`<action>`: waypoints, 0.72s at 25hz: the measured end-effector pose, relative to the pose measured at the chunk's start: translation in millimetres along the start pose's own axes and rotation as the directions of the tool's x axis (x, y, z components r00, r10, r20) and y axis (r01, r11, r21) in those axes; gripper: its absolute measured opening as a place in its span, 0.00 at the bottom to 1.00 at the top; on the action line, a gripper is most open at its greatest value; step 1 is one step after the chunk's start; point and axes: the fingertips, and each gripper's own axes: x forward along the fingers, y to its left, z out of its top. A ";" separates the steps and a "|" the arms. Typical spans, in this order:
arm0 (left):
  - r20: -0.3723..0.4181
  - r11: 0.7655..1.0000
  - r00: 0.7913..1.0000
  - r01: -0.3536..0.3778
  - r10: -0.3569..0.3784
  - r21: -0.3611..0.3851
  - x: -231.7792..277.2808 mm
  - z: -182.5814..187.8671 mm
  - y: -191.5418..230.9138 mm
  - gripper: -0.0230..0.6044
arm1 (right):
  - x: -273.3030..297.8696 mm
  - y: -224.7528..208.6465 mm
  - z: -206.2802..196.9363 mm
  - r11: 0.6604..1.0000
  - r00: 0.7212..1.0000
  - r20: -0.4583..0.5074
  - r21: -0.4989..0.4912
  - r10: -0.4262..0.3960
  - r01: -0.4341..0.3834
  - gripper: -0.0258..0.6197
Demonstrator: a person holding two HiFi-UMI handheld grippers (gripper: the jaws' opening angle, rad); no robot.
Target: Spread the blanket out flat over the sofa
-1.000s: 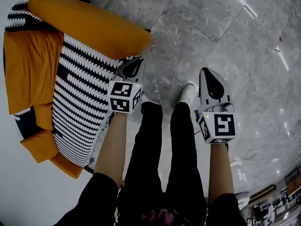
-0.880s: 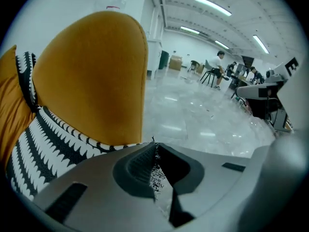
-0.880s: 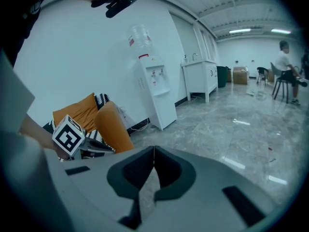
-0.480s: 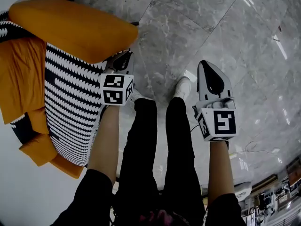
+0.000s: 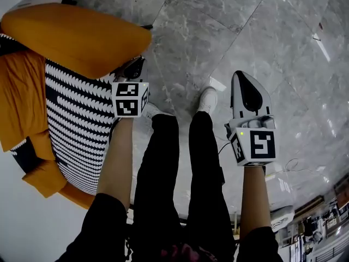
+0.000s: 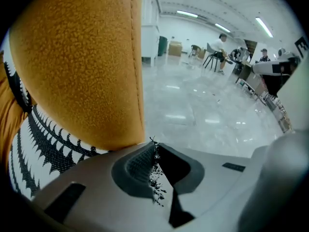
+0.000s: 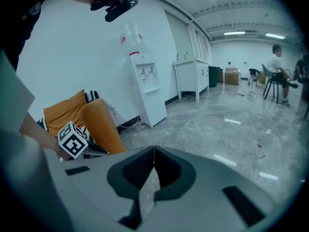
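An orange sofa [image 5: 76, 37] stands at the left, its round armrest [image 6: 82, 66] close in front of the left gripper. A black-and-white patterned blanket [image 5: 76, 119] lies over the seat, and its edge [image 6: 43, 144] reaches the jaws. My left gripper [image 5: 132, 69] sits at the blanket's edge under the armrest. Its jaws [image 6: 154, 144] are shut, with black threads of the blanket pinched between the pads. My right gripper [image 5: 244, 79] hangs over the marble floor, away from the sofa, shut [image 7: 153, 151] with nothing in it.
The person's legs [image 5: 180, 168] stand between the grippers on the grey marble floor [image 5: 245, 26]. Orange cushions [image 5: 22, 97] lie on the sofa's far side. A water dispenser [image 7: 145, 86] and a white cabinet [image 7: 193, 76] stand by the wall. People sit far off [image 6: 219, 47].
My left gripper has moved up and left along the blanket's edge, closer under the armrest. The right gripper has hardly moved.
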 end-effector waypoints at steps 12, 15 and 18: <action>-0.035 0.978 0.977 0.210 -0.209 0.002 -20.5 6.6 -83.6 0.08 | -21.9 -1.8 21.5 1.000 0.999 0.046 0.014 -0.017 0.016 0.07; 0.003 0.973 0.973 0.229 -0.229 0.025 -39.9 27.0 -107.2 0.08 | -31.0 1.5 37.0 1.000 0.998 0.069 0.014 -0.007 0.006 0.07; 0.066 0.971 0.969 0.237 -0.239 0.035 -71.3 53.4 -123.5 0.08 | -46.4 12.2 57.0 1.000 0.995 0.097 0.005 0.003 -0.004 0.07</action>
